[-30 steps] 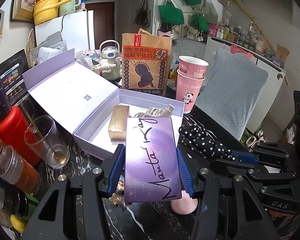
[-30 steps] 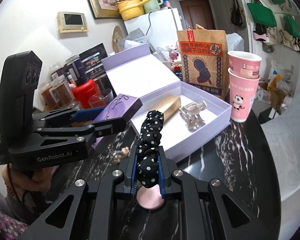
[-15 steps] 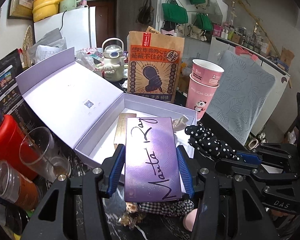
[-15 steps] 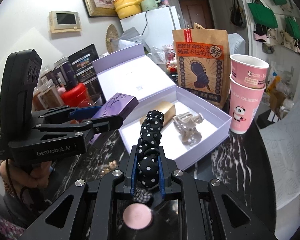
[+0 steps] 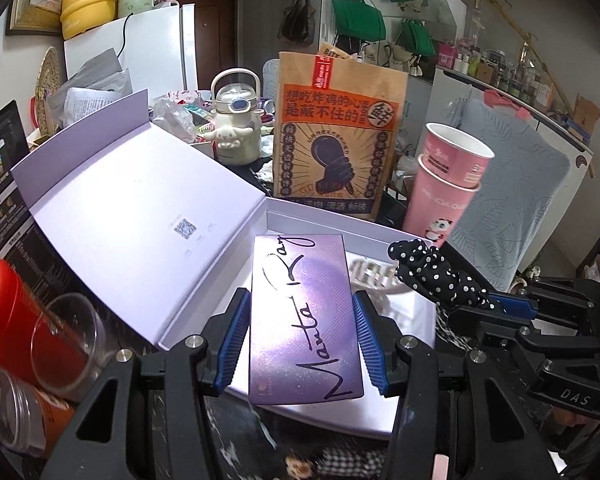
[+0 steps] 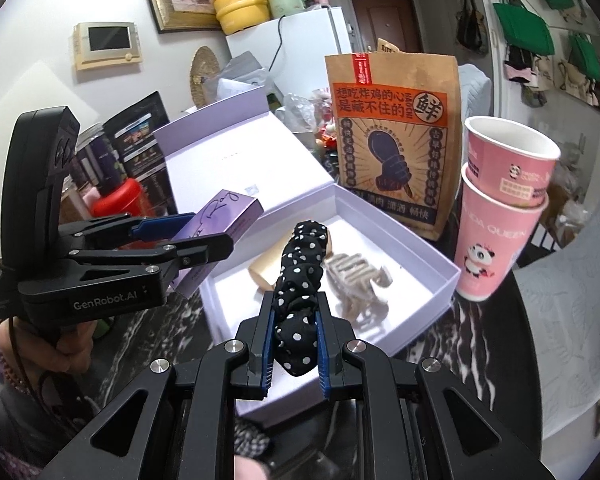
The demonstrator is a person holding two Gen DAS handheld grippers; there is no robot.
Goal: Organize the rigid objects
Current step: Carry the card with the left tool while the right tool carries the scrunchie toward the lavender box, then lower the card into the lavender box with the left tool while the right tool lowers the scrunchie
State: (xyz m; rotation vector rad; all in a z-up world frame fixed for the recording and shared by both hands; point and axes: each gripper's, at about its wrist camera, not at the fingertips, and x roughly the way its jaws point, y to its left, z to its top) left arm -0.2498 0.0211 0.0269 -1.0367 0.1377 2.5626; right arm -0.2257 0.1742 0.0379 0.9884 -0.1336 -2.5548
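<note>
Left wrist view: the left gripper (image 5: 303, 340) has its blue fingers (image 5: 233, 344) clamped on both long sides of a flat purple box (image 5: 303, 316) w/ black handwriting across the top. That purple box hangs over the near edge of an open lilac gift box (image 5: 364, 412), whose lid (image 5: 132, 216) leans back to the left. Part of a pale hair claw (image 5: 374, 276) shows inside, just right of the purple box.

The right gripper (image 5: 496, 304) comes in from the right side, holding a black polka-dot scrunchie (image 5: 436, 276) out over the gift box's right rim.

Right wrist view: same scrunchie (image 6: 300, 296) is pinched between the right gripper's (image 6: 296, 354) fingers (image 6: 266, 348), which are squeezed tight on the cloth, so it stands up btwn them over the near part of the gift box (image 6: 436, 304). Inside the box lie a gold bar-shaped thing (image 6: 266, 268) and the hair claw (image 6: 360, 284), close beside each other; the scrunchie hides part of both. The left gripper (image 6: 204, 240) w/ the purple box (image 6: 224, 216) sits over the box's left edge, a person's hand (image 6: 60, 352) gripping its handle.

Behind the gift box stands a brown paper bag (image 6: 392, 136) w/ orange print, and to the right 2 stacked pink paper cups (image 6: 500, 216). All sits on a dark marbled counter (image 6: 480, 360). A red canister (image 5: 24, 320) and a clear glass (image 5: 72, 336) are at far left.
</note>
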